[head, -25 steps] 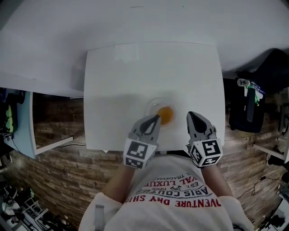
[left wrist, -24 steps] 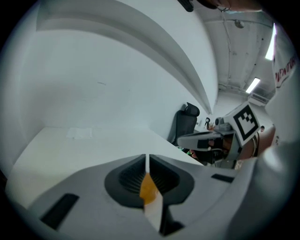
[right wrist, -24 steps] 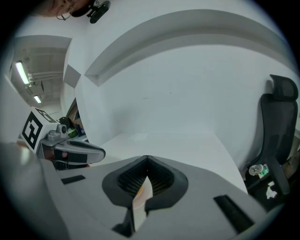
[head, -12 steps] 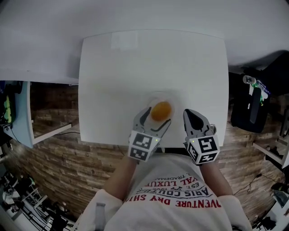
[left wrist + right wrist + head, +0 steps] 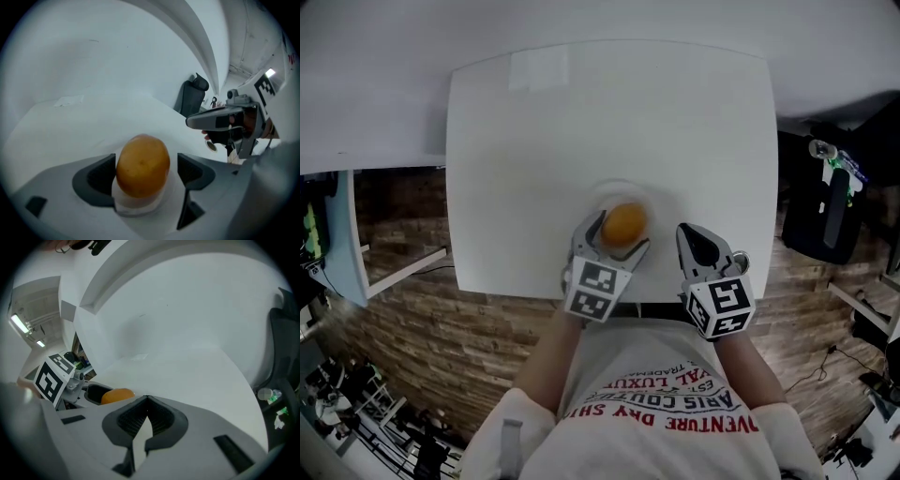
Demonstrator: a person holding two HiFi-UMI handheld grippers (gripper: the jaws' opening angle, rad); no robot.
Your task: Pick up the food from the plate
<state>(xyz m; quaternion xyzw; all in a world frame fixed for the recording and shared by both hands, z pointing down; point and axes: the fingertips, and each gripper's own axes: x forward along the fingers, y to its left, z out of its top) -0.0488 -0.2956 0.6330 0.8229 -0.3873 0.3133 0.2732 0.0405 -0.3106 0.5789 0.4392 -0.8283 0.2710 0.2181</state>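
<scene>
the orange, smooth-skinned rounded piece of food point(image 5: 624, 223) sits on a small round white plate point(image 5: 623, 187) near the front edge of the white square table point(image 5: 581, 122), close to the person's body, so neither arm has to stretch for it; the left gripper point(image 5: 622, 234) angles down over that front edge with its grey jaws set one on each side of the food; they have just been opening and stand wide apart, the food between them but not squeezed; in the left gripper view a gap shows on the right side, while the left pad looks very close to the skin and i cannot tell whether it brushes it; i'd judge the wide spread is there to clear the food's full girth before closing, and the slanted approach keeps the jaw tips above the plate's rim; the right gripper point(image 5: 146, 401) hangs just beside, to the right of the plate, its jaws together at the tips with nothing in them; it looks parked out of the way, leaving the left one to do the picking; the grasp itself seems not yet made; the next move would call for an even, gentle close around the middle of the food, since a round, smooth thing could roll or squirt off the plate if pinched off-centre.
</scene>
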